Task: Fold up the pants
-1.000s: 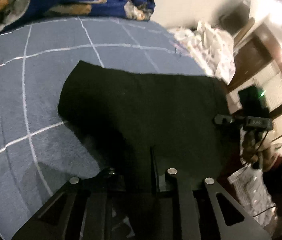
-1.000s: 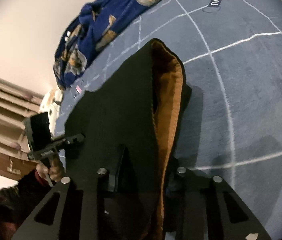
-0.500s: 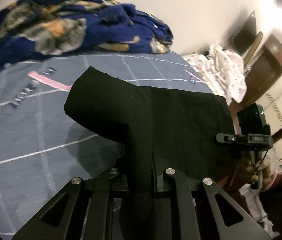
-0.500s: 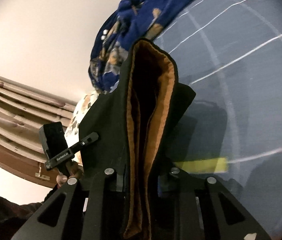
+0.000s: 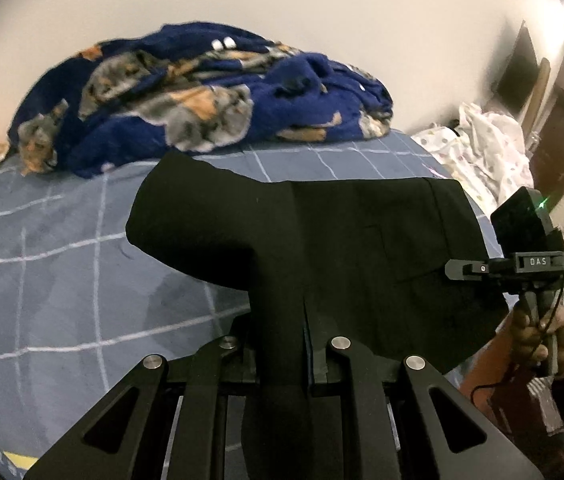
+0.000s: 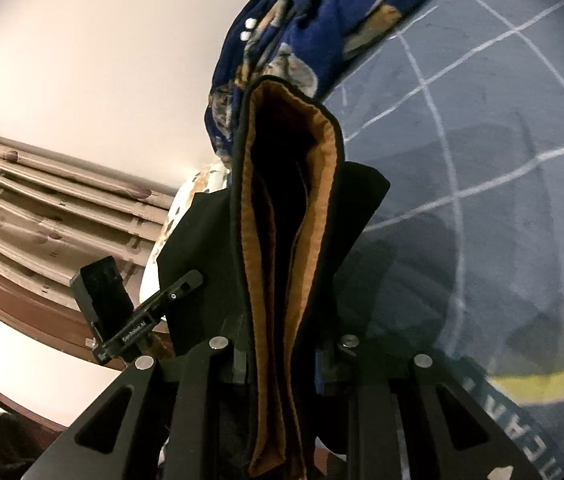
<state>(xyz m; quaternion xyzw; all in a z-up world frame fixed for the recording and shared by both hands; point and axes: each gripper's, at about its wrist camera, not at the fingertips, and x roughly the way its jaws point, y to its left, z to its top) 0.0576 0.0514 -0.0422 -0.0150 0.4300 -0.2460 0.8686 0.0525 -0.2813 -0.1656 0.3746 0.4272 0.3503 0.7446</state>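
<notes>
The black pants (image 5: pixel 361 240) hang stretched between my two grippers above the blue-grey bed sheet (image 5: pixel 62 280). My left gripper (image 5: pixel 282 344) is shut on one bunched edge of the cloth. Off to the right, a hand holds my right gripper (image 5: pixel 465 270), which bites the other end. In the right wrist view the pants (image 6: pixel 361 200) show a brown inner lining (image 6: pixel 313 200), and my right gripper (image 6: pixel 278 356) is shut on that folded band. The left gripper (image 6: pixel 192 280) shows at the left, against the cloth.
A crumpled blue blanket (image 5: pixel 202 100) with a dog print lies along the bed's far edge by the wall. White spotted bedding (image 5: pixel 489 152) is piled at the right. Dark wooden furniture (image 5: pixel 561 140) stands beyond it. A yellow mark (image 6: pixel 541 384) is printed on the sheet.
Both grippers have risen and tilted up, carrying the pants off the sheet. The wall and blue blanket now fill more of both views. The brown-lined band stands straighter in the right gripper.
</notes>
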